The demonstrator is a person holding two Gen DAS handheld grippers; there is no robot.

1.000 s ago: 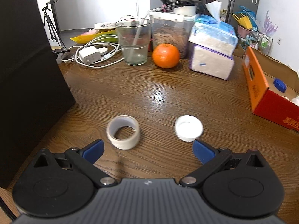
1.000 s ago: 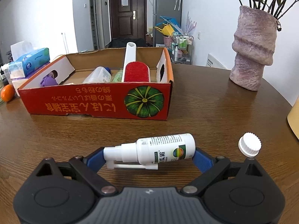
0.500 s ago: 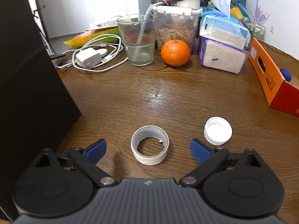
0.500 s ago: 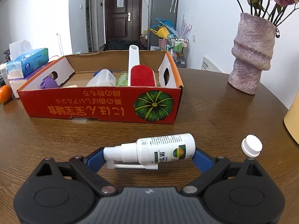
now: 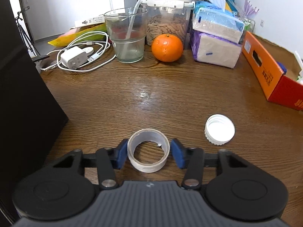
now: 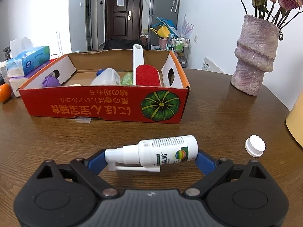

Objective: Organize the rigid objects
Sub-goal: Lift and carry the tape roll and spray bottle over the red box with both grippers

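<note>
A left gripper (image 5: 148,154), its jaws just closed in, brackets a tape roll (image 5: 148,150) lying flat on a wooden table (image 5: 151,98); the left blue pad touches the roll, the right sits just beside it; a white cap (image 5: 219,129) lies open side up to the right; behind stand a glass (image 5: 126,37), an orange (image 5: 167,47), tissue packs (image 5: 215,36) and a charger (image 5: 74,57).
</note>
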